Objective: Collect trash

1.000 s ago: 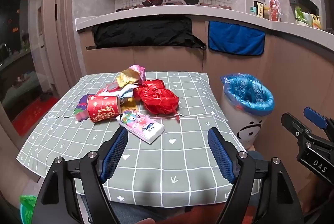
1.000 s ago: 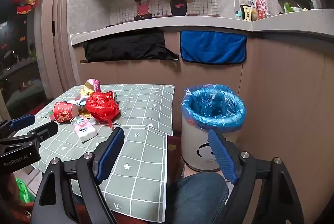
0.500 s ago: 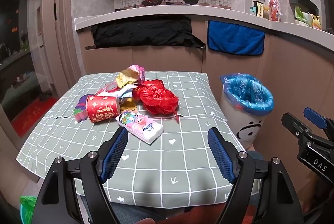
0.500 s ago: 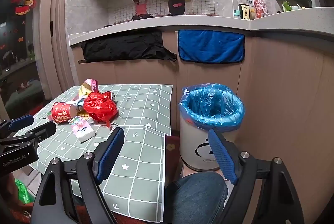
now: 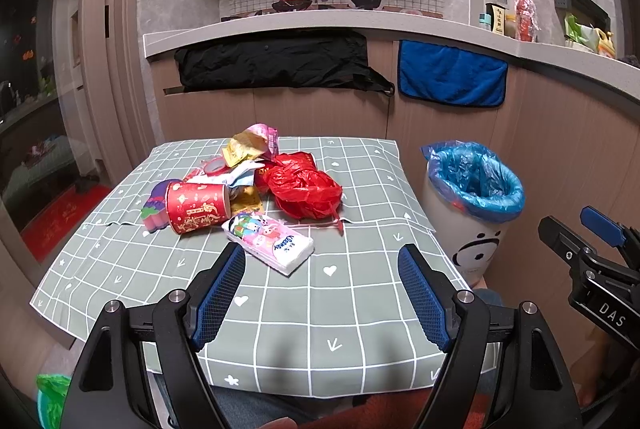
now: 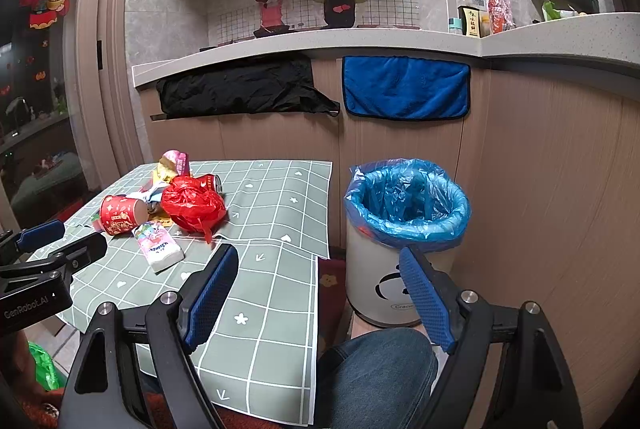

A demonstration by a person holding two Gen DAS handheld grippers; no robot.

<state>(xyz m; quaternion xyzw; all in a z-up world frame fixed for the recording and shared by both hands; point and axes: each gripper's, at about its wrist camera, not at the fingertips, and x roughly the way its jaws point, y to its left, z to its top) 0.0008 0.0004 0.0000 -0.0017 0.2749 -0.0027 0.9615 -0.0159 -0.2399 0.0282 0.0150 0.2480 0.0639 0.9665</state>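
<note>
A heap of trash lies on the grey-green checked table (image 5: 280,313): a crumpled red plastic bag (image 5: 304,185), a red paper cup (image 5: 196,207) on its side, a tissue pack (image 5: 270,241), and yellow and pink wrappers (image 5: 250,145). A white bin with a blue liner (image 5: 476,185) stands on the floor right of the table. My left gripper (image 5: 322,293) hangs open over the table's near part, short of the tissue pack, holding nothing. My right gripper (image 6: 318,295) is open and empty between the table edge and the bin (image 6: 404,213). The red bag (image 6: 194,203) lies to its left.
A counter runs behind the table with a black cloth (image 5: 276,59) and a blue towel (image 5: 452,73) hung over its front. Bottles (image 5: 526,13) stand on the counter at the right. A person's denim-clad knee (image 6: 380,373) sits under the right gripper. A doorway is at the left.
The right wrist view has risen and tilted slightly, so bin and table sit a little lower and farther. The left gripper has barely moved. Both stay open.
</note>
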